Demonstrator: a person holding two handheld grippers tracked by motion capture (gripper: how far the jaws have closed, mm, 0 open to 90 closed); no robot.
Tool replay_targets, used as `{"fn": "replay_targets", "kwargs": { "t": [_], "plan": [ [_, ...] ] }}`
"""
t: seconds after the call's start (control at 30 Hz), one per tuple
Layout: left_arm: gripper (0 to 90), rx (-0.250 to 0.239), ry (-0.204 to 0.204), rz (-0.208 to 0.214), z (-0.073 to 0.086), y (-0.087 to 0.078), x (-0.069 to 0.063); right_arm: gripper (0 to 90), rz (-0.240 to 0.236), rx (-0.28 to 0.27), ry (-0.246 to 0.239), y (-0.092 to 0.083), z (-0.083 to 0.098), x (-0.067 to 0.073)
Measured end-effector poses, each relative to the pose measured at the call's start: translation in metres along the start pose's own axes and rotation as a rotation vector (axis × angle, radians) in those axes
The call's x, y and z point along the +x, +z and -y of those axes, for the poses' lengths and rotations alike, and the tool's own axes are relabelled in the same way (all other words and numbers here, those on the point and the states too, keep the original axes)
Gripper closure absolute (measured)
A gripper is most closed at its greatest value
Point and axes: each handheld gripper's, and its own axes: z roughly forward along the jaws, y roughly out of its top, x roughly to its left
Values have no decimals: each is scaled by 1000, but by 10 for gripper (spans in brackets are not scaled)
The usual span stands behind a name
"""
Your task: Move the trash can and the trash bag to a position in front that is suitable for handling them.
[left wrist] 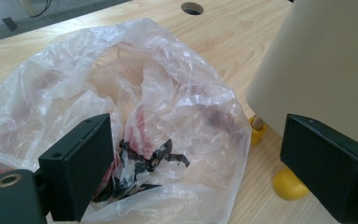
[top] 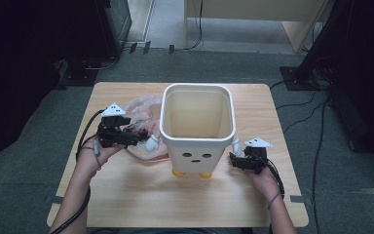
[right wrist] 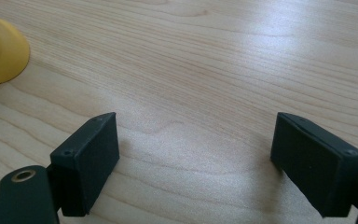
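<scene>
1. Work in hand, as judged: fitting the plastic bag [top: 143, 129] into the bin [top: 197, 127] as a liner. The bin stands upright at mid-table, mouth up and empty, its printed face turned toward the person.

2. The bag lies crumpled on the table [top: 126, 190], just beside the bin's left wall and well within reach of the left gripper [top: 135, 137]. In the left gripper view the film [left wrist: 135, 93] is translucent with a pink tint and dark printed marks near its lower folds.

3. Left gripper: jaws spread wide, one on each side of the bag's near folds. Nothing is pinched — the film sits loose between them. The placement suits a closing grasp on the bag's edge.

4. Right gripper [top: 238, 161]: jaws likewise wide apart, holding nothing. In the right gripper view there is bare tabletop between them, with one yellow foot [right wrist: 0, 51] of the bin off to the side. It is low beside the bin's right wall — probably stationed there to steady the bin or to take the far side of the bag once lifted.

5. The bin rests on small yellow feet [top: 192, 173] with white stub arms [top: 152, 143] at its sides; the left stub sits close to the bag and could snag the film.

6. Status: bag not yet gripped or lifted.
</scene>
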Motion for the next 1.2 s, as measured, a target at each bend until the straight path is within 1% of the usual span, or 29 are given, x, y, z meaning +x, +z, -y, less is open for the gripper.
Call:
{"fn": "replay_targets", "kwargs": {
  "t": [0.03, 0.07, 0.1, 0.13, 0.17, 0.2, 0.23, 0.27, 0.33, 0.37, 0.43, 0.47, 0.5, 0.53, 0.6, 0.63, 0.7, 0.73, 0.87, 0.9, 1.0, 1.1, 1.2],
  "plan": [
    [98, -4, 2, -9, -1, 0, 0, 149, 0, 1, 0, 0, 0, 0],
    [98, -11, 6, -35, -1, 1, -1, 149, 1, 0, 0, 0, 0, 0],
    [98, -20, 14, -44, -1, 2, -2, 149, 0, 1, 0, 0, 0, 0],
    [97, -31, 15, -43, -1, 2, -2, 149, 0, 0, 0, 0, 0, 0],
    [98, -29, 2, -45, -3, 1, -1, 149, 1, 1, 0, 0, 0, 0],
    [97, -24, -12, -33, -4, 1, 0, 149, 0, 1, 0, 0, 0, 0],
    [98, -14, -32, -11, -6, 1, 2, 149, 1, 1, 1, 0, 0, 0],
    [98, -4, -40, 2, -9, 0, 3, 149, 0, 1, 1, 0, 0, 0],
    [97, -4, -6, -9, -13, -1, 3, 149, 0, 1, 1, 0, 0, 0],
    [98, 4, 16, -13, -17, -1, 2, 149, 0, 1, -1, 0, 0, 0],
    [97, 5, 26, 8, -22, -1, 1, 149, 0, 0, -1, 0, 0, 0],
    [98, 0, 20, 28, -25, 0, 1, 149, -1, 1, -1, 0, 0, 0],
    [98, 0, 20, 28, -25, 0, 1, 149, -2, 1, -1, 0, 0, 0],
    [98, -2, 7, 43, -28, 1, 1, 149, -2, 1, -1, 0, 0, 0],
    [98, -7, 8, 57, -32, 1, 1, 149, -2, 1, 0, 0, 0, 0],
    [98, -7, 8, 57, -32, 1, 1, 149, -2, 1, 0, 0, 0, 0],
    [97, 0, 11, 52, -37, 2, 0, 149, -2, 1, -1, 0, 0, 1],
    [98, 3, 6, 56, -38, 3, 0, 149, -2, 1, -1, 0, 0, 1],
    [99, 22, 9, 77, -44, 4, 1, 149, -2, 1, -1, 0, 0, 1],
    [138, 26, 7, 79, -45, 5, 0, 149, -2, 1, -1, 0, 0, 1],
    [139, 32, 27, 90, -47, 6, -1, 150, -4, 2, -4, -1, 0, 1],
    [138, 28, 12, 104, -51, 7, -1, 149, -5, 3, -3, -1, 0, 1],
    [139, 34, 20, 101, -55, 6, -1, 149, -5, 3, -3, -1, 0, 1]
  ]
}}
